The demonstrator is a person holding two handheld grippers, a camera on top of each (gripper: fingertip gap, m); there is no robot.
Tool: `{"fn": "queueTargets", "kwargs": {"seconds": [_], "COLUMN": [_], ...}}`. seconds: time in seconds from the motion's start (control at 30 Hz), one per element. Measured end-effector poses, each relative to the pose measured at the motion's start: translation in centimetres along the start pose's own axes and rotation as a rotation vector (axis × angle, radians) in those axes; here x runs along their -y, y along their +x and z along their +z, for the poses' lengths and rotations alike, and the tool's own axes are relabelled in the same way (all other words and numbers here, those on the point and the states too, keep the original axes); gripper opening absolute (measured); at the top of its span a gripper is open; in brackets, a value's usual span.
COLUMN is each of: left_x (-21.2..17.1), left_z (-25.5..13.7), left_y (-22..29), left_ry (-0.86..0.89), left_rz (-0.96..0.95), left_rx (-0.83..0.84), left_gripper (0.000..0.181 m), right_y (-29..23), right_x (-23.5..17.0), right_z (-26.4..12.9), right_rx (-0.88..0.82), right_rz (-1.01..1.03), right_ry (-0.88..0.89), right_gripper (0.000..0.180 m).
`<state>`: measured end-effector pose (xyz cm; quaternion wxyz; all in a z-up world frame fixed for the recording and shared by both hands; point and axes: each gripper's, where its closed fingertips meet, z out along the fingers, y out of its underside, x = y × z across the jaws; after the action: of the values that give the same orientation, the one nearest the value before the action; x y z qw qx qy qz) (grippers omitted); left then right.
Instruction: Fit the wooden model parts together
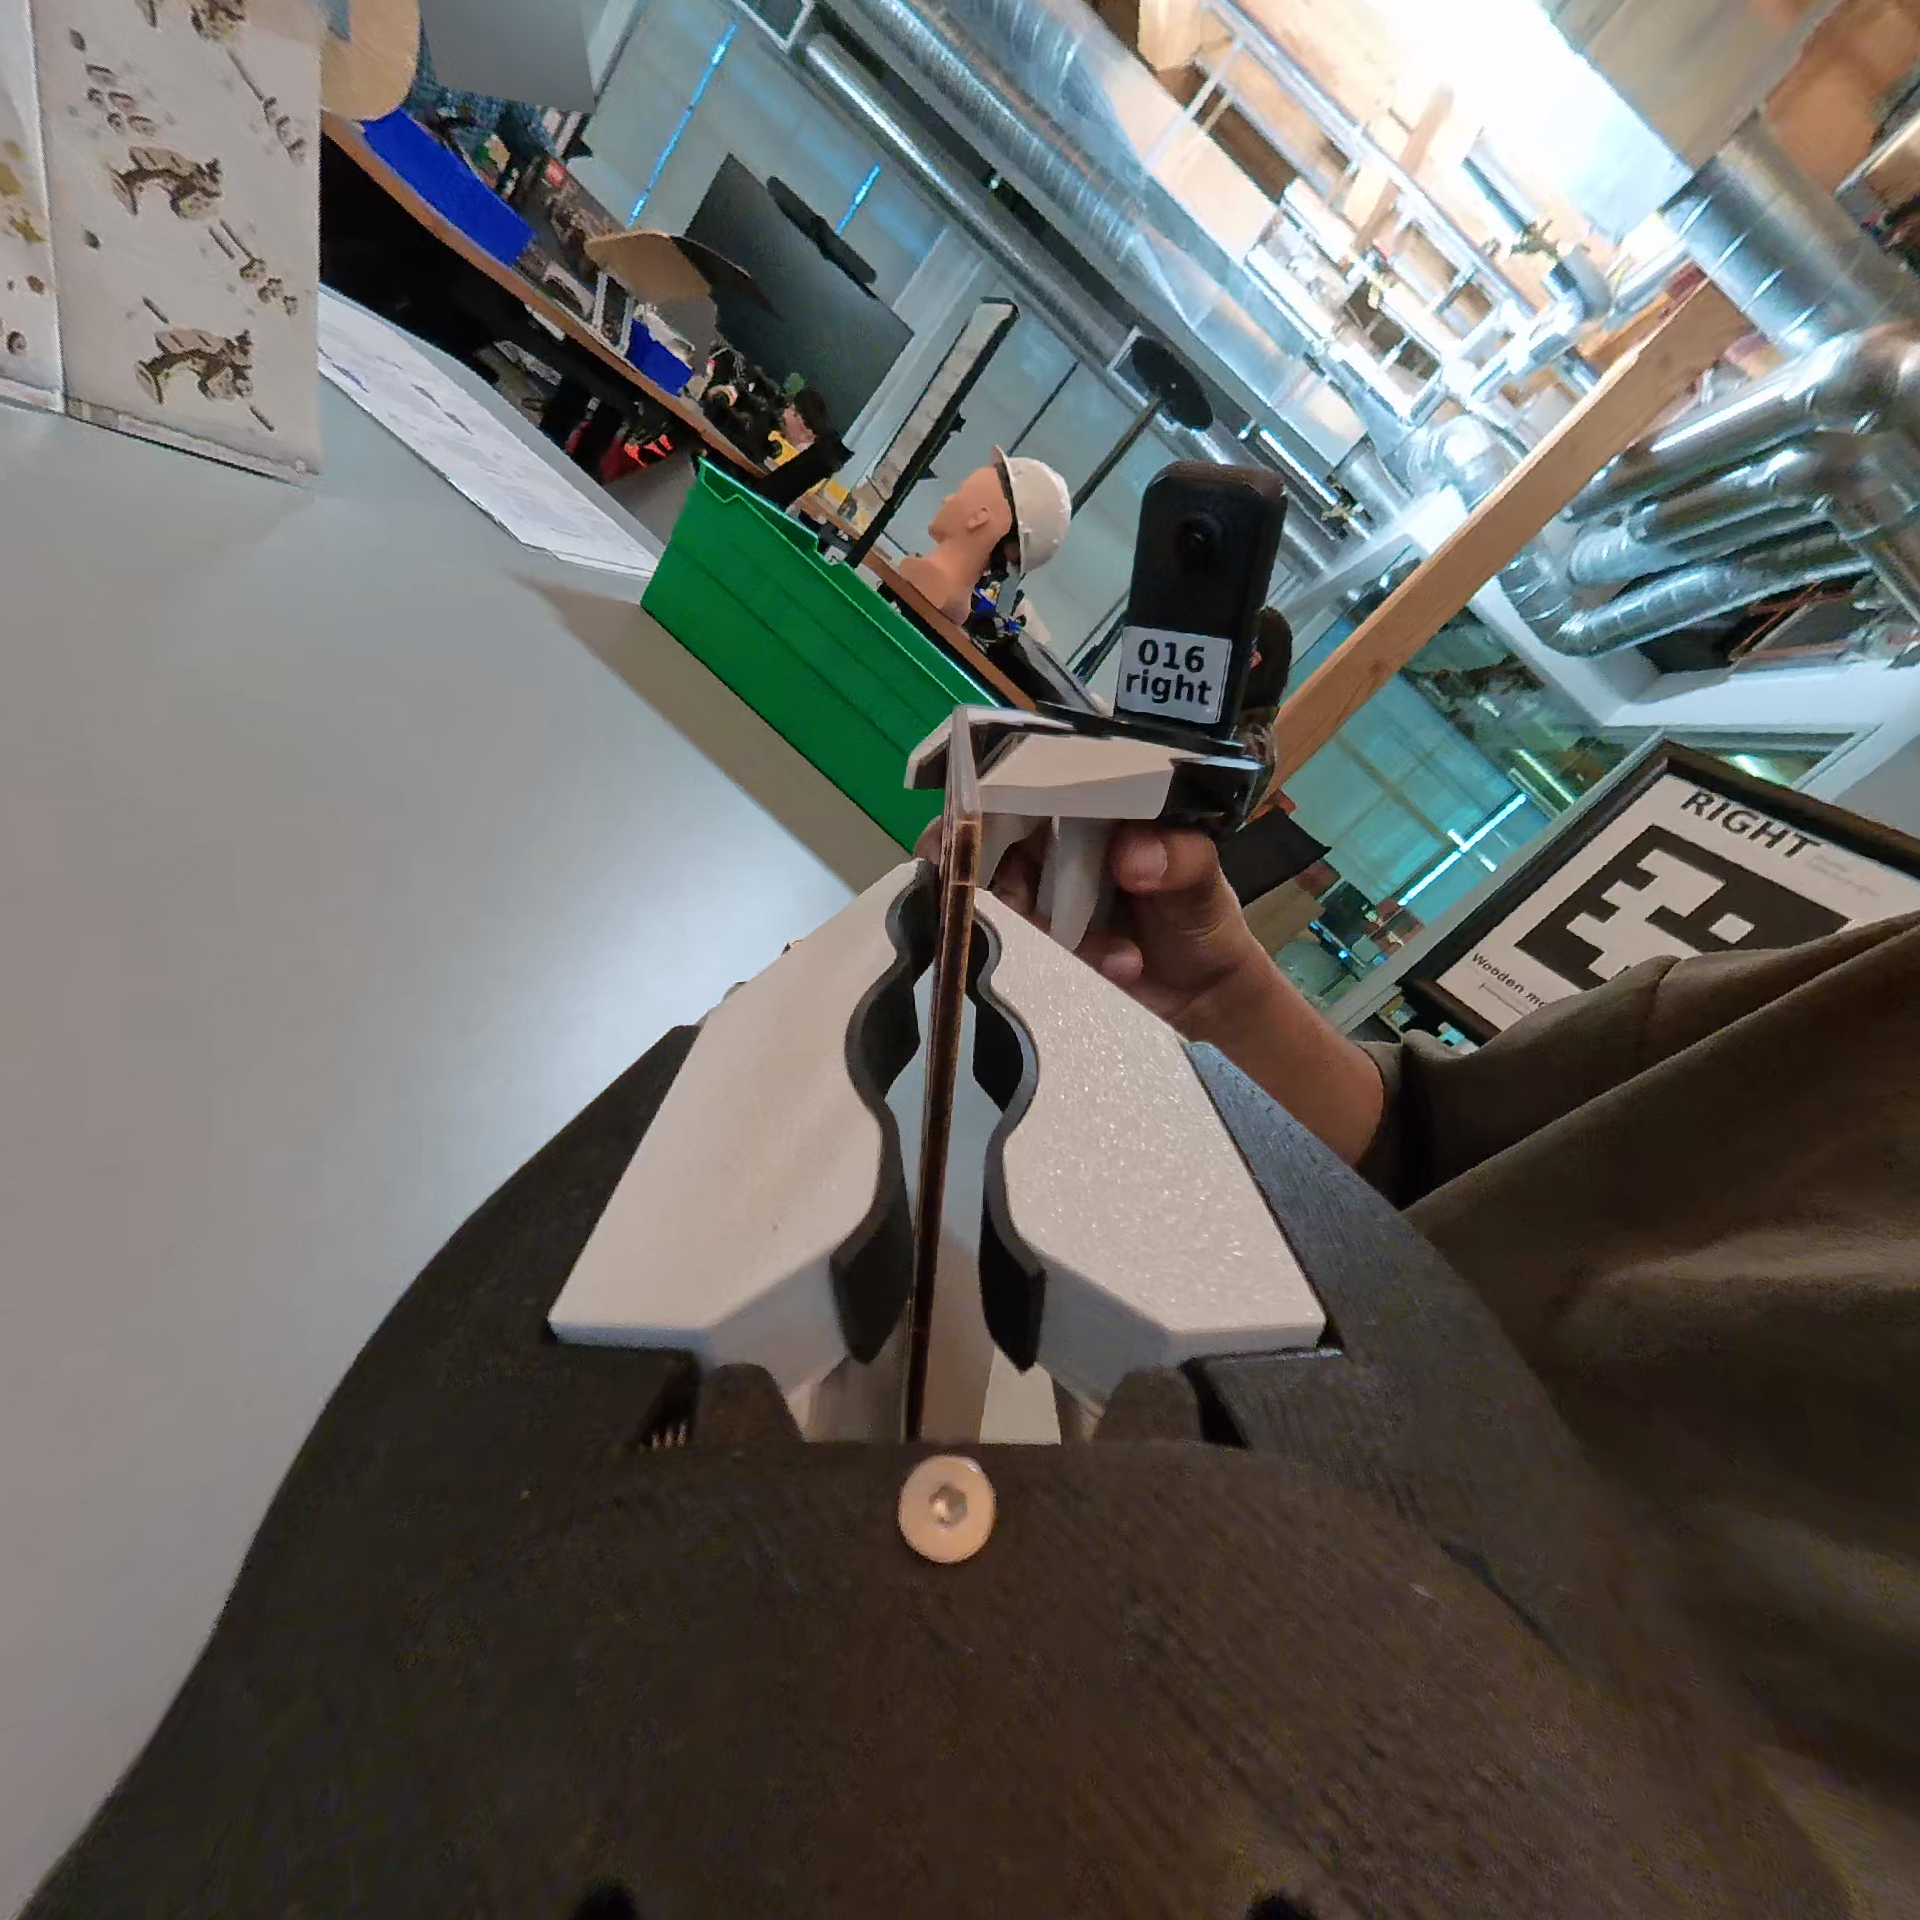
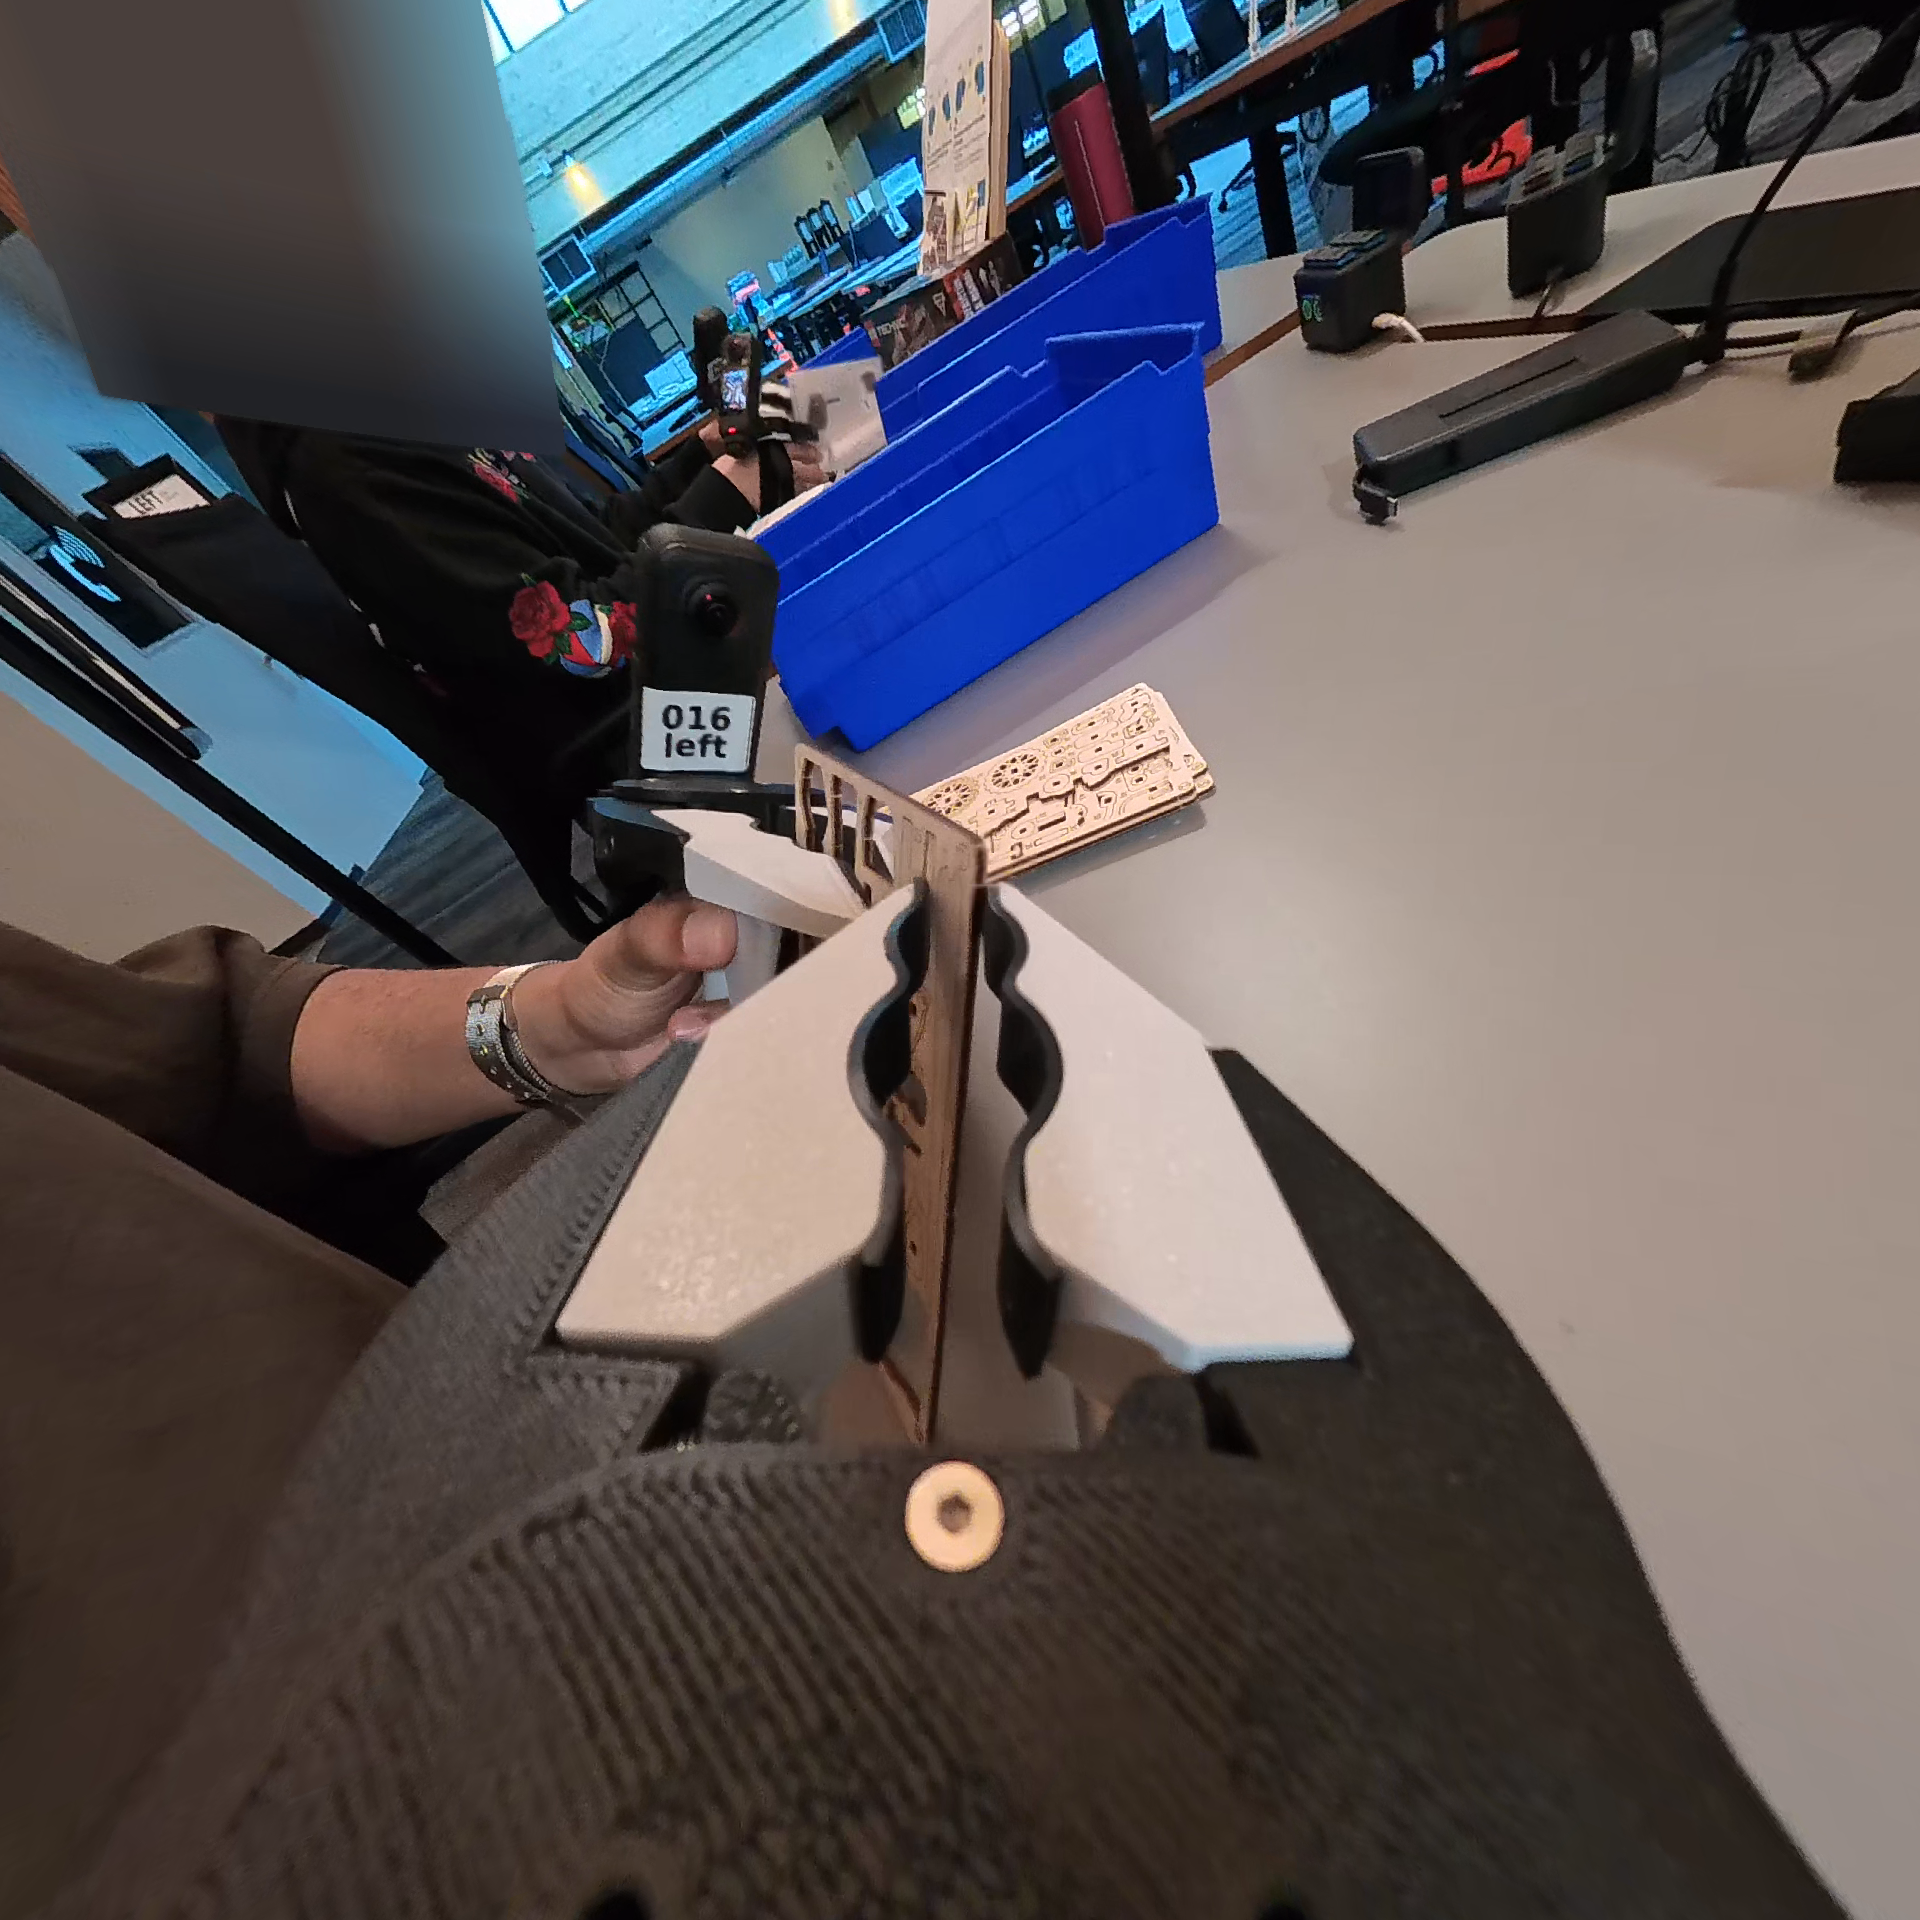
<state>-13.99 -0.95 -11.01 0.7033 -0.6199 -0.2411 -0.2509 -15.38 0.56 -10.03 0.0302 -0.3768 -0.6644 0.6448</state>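
Observation:
A thin laser-cut wooden sheet [image 2: 943,1039] with cut-out model parts is held upright between both grippers, above the grey table [image 2: 1455,935]. My right gripper [image 2: 951,904] is shut on one end of it. My left gripper [image 1: 948,904] is shut on the other end, where the sheet [image 1: 943,1122] shows edge-on as a dark line. The grippers face each other, close together. The right gripper also shows in the left wrist view [image 1: 961,764], the left gripper in the right wrist view [image 2: 769,873]. A stack of more wooden part sheets [image 2: 1081,790] lies flat on the table behind.
Blue bins [image 2: 997,540] stand behind the stack. A green bin [image 1: 790,644] sits at the table's far edge. A standing instruction sheet [image 1: 177,208] and papers [image 1: 488,447] are at the left. Black devices and cables [image 2: 1517,405] lie at the far right. Another person [image 2: 436,582] sits across. Left and right tips are no more than a few centimetres apart.

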Motion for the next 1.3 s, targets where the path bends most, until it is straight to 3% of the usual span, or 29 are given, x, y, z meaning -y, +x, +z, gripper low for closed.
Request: {"fn": "queueTargets", "kwargs": {"seconds": [1.3], "left_x": [-0.50], "left_z": [0.32], "left_y": [-0.63], "left_ry": [-0.018], "left_rz": [0.077], "left_rx": [0.102], "left_gripper": [0.000], "right_y": [0.90], "right_x": [-0.54], "right_z": [0.16], "right_rx": [-0.119], "right_rz": [-0.026], "right_ry": [-0.001], "right_gripper": [0.010]}}
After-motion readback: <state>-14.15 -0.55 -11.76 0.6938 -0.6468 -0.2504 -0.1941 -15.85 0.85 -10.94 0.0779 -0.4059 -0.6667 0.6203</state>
